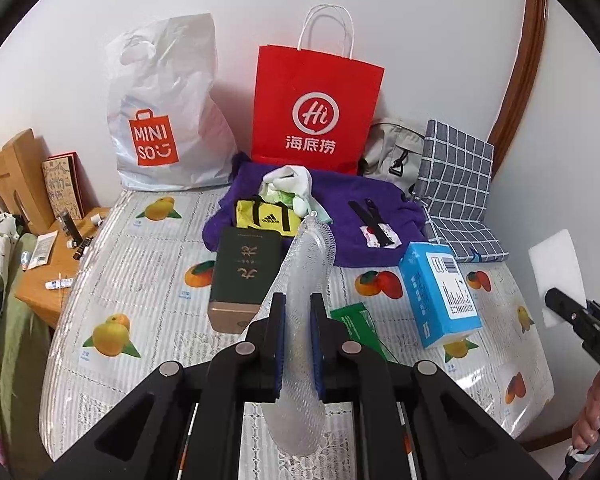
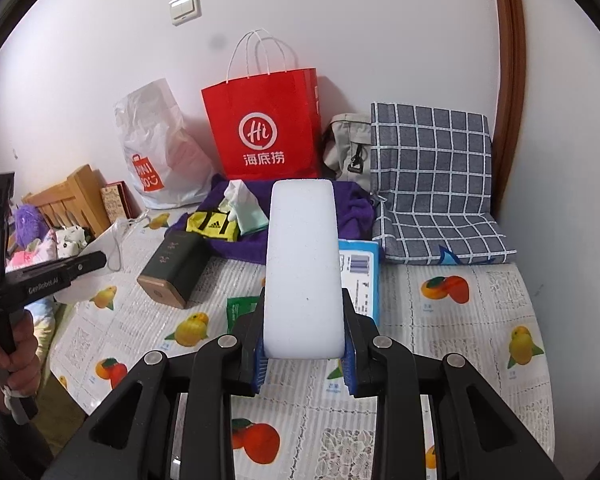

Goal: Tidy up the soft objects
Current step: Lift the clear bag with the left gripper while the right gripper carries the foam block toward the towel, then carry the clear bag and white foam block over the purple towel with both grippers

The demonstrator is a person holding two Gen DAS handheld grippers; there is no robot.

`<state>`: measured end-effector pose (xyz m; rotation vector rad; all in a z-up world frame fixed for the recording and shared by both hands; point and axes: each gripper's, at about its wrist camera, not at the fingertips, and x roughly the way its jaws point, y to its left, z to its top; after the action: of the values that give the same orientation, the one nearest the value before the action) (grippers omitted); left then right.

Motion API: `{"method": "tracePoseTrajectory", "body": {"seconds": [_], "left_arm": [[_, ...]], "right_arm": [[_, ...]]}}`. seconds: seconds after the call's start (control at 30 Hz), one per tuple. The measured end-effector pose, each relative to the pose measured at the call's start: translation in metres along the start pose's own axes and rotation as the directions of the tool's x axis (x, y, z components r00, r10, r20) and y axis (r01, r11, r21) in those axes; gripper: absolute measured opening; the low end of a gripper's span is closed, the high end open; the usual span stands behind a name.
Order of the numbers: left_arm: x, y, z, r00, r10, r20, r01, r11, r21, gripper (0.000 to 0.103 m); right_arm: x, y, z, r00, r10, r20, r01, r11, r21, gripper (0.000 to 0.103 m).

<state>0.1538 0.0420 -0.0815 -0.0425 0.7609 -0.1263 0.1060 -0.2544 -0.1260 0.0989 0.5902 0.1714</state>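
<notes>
Sponge block: white foam block (image 2: 302, 268) held in the right gripper (image 2: 304, 332), jaws part-way closed and pressing on its two long sides, lifted above the tabletop's near middle.
Mesh sleeve: clear netted foam wrap (image 1: 306, 280) pinched flat in the left gripper (image 1: 299, 320), jaws narrowed right down on it, raised over the tabletop's near edge.
Other soft things: purple towel (image 1: 364, 200) toward the far edge, with a yellow bag (image 1: 266, 220) and pale crumpled cloths (image 1: 288, 188) lying on it; checked cushion (image 2: 432, 184) in the far right corner against the wall; grey bag (image 2: 348, 152) beside it.
Containers: red paper bag (image 1: 316, 108) and white plastic bag (image 1: 164, 112) standing at the far edge against the wall.
Hard clutter: dark green box (image 1: 244, 276), blue tissue pack (image 1: 440, 292), green packet (image 1: 358, 320) on the fruit-print tabletop (image 1: 140, 272).
Progress: early, by my reading; two soft pieces are in hand, neither is placed, and the towel pile sits unsorted.
Left view only: black strap and small wrapper (image 1: 376, 228) on the towel; the right gripper's tip holding the white block at the frame's right edge.
Right view only: wall switch (image 2: 185, 8), plush toys (image 2: 32, 232) beyond the left edge, and the person's left hand (image 2: 20, 356) on its handle.
</notes>
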Motion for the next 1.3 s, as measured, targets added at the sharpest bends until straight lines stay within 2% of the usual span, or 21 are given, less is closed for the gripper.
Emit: {"method": "tracePoseTrajectory", "body": {"seconds": [0.43,1.3], "left_arm": [[0.007,0.011,0.022,1.000,0.026,0.015,-0.025,0.999,-0.035,0.011],[0.054,0.001,0.077,0.999,0.036,0.032,-0.036,0.999,-0.008,0.011]], "right_arm": [[0.011,0.004,0.030,1.000,0.017,0.016,-0.017,1.000,-0.025,0.029],[0.071,-0.003,0.076,1.000,0.009,0.009,-0.008,0.999,-0.046,0.029]]}}
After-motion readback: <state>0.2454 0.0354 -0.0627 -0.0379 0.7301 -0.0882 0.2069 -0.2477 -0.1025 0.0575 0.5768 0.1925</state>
